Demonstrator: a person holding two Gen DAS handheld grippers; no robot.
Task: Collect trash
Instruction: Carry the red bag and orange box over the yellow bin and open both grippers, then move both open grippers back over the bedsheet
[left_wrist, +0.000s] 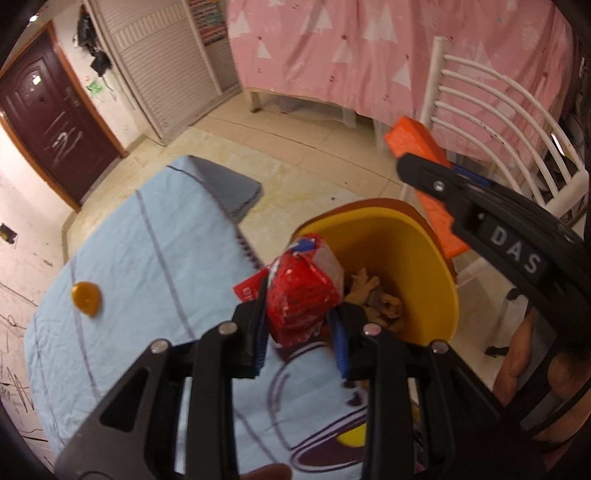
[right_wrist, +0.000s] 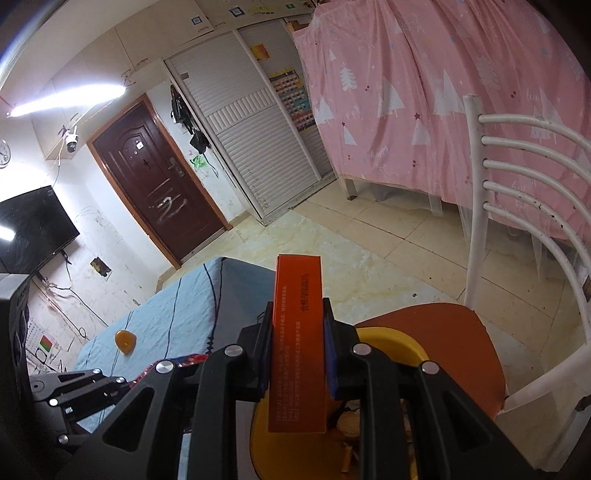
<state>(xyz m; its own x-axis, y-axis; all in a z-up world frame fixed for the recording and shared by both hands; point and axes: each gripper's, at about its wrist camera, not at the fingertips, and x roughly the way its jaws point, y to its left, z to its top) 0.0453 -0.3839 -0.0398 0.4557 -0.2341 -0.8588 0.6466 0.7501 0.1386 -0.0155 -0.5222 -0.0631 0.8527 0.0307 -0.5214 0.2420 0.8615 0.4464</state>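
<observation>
Left wrist view: we see the left gripper clamping a red wrapper over the yellow bin; the right gripper grips an orange box.

red wrapper: crinkled glossy foil | orange box: matt cardboard | yellow bin: smooth plastic | blue sheet: soft matt cloth | door: glossy dark wood

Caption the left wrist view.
Left gripper holds a red wrapper at the yellow bin.
</observation>
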